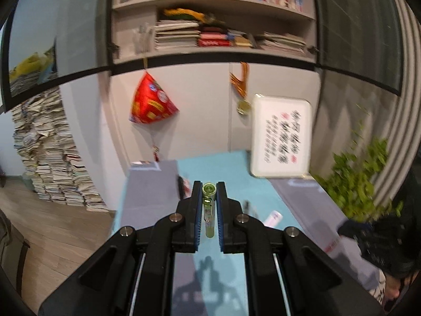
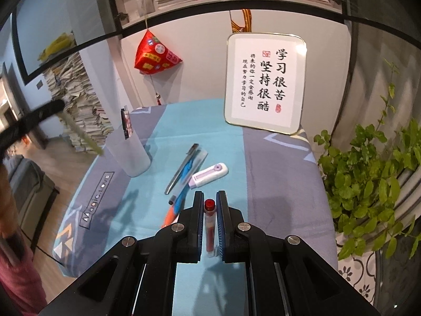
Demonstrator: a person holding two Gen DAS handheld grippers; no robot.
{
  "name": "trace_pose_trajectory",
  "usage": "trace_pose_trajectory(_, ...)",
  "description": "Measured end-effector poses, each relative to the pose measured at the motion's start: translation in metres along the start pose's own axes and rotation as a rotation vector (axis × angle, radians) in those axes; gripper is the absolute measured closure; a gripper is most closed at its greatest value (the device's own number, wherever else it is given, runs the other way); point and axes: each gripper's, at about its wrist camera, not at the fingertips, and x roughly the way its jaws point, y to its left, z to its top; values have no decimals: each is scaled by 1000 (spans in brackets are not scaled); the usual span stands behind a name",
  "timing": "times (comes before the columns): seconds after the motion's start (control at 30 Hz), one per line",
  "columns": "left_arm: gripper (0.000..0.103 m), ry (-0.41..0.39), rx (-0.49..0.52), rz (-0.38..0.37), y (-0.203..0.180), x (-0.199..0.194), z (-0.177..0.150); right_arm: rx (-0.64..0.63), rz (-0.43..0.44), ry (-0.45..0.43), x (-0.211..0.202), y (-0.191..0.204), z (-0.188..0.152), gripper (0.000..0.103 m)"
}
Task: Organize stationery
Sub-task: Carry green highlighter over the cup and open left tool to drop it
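The left gripper (image 1: 209,197) tilts gently downward over the counter (image 1: 236,173), its jaws clamped on a green pen (image 1: 209,202) that lies lengthwise between the pads. The right gripper (image 2: 209,205) points more steeply down, jaws clamped on a red pen (image 2: 209,226) the same way. Ahead of it on the counter's cloth lie a grey pen (image 2: 181,168), a blue pen (image 2: 181,197) and a white correction tape (image 2: 210,175), close together. A frosted cup (image 2: 129,152) stands upright to their left.
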Motion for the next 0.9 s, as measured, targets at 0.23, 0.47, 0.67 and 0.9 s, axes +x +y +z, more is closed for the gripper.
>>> trace_pose_trajectory(0.23, 95, 22, -45, 23, 32, 36, 16, -7, -9, 5, 8, 8, 10, 93)
trace_pose_trajectory(0.47, 95, 106, -93, 33, 55, 79, 3, -6, -23, 9, 13, 12, 20, 93)
trace_pose_trajectory(0.67, 95, 160, -122, 30, 62, 98, -7, -9, -29, 13, 19, 15, 28, 93)
trace_pose_trajectory(0.9, 95, 140, -129, 28, 66, 89, -11, -21, -28, 20, 24, 20, 34, 93)
